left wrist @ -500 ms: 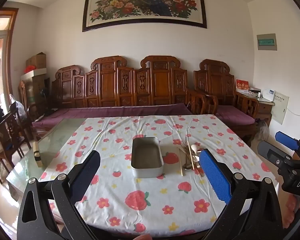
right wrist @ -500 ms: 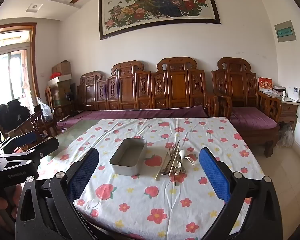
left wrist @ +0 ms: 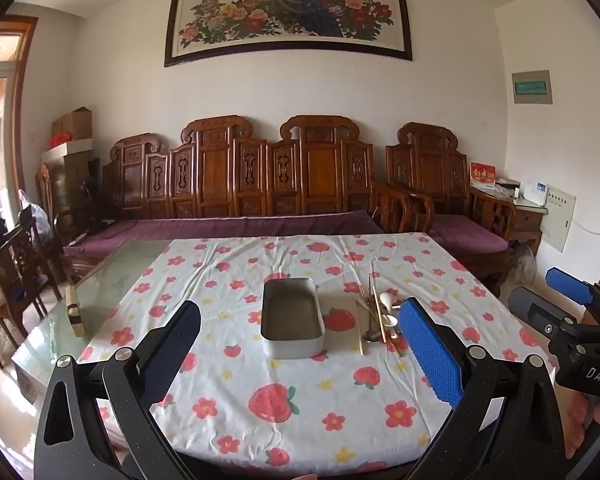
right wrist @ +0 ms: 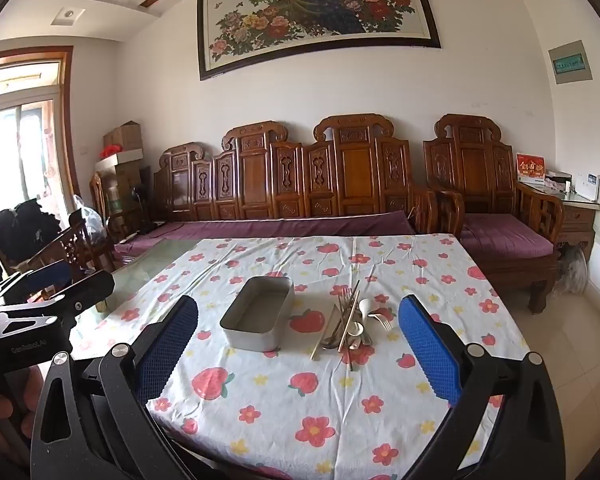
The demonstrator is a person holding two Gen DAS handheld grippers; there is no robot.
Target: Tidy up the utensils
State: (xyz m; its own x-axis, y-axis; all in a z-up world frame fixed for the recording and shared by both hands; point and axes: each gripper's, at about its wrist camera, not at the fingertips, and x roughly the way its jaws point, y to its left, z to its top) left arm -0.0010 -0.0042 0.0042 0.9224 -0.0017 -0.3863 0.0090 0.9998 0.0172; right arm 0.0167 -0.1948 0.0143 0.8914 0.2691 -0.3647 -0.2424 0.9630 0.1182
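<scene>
**Both grippers spread wide above the strawberry cloth**

The left gripper point(left wrist: 300, 344) and right gripper point(right wrist: 298, 340) hung with jaws wide apart, holding nothing. Centre frame, a metal tin point(left wrist: 292, 322) sat on the tablecloth point(left wrist: 300, 412). Just right of it lay the utensil pile point(right wrist: 350, 326): chopsticks, forks, spoons, partly hidden in the left view by a blue pad.

White cloth point(right wrist: 340, 392) strewn with red strawberries, pink flowers, yellow stars; grey metal tin point(right wrist: 257, 320); blue dimpled fingers point(right wrist: 428, 354); purple cushions point(right wrist: 260, 226).

Bright daylight from left, sharp, fisheye-warped edges
</scene>
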